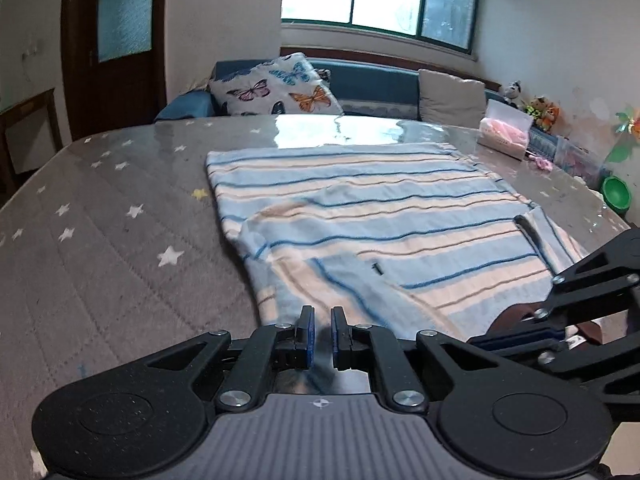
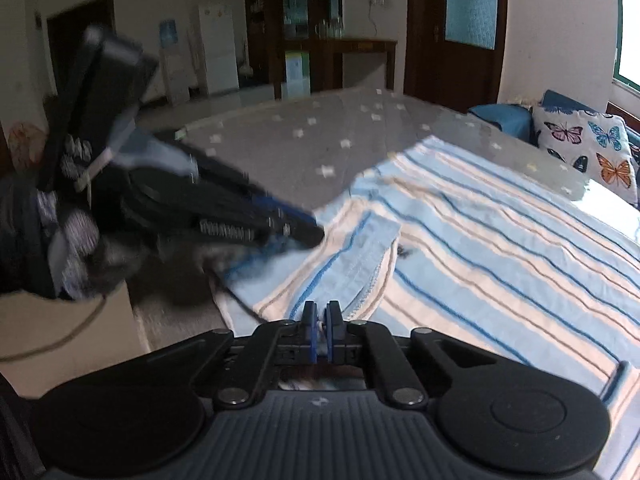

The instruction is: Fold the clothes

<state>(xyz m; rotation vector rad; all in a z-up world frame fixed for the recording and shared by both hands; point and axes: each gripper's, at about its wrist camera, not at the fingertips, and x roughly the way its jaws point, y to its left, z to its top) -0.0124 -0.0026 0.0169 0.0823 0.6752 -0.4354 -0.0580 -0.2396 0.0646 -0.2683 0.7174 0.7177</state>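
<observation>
Pinching the striped garment's (image 1: 360, 216) near hem, both my left gripper (image 1: 320, 334) and right gripper (image 2: 321, 330) clamped; fold barely begun.

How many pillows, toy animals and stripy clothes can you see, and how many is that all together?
Pillows: 2, the butterfly pillow and the grey pillow.
Toy animals: 3, a black-and-white one and two orange ones, small and a bit blurry.
Stripy clothes: 1, the striped garment on the table.
Total: 6
</observation>
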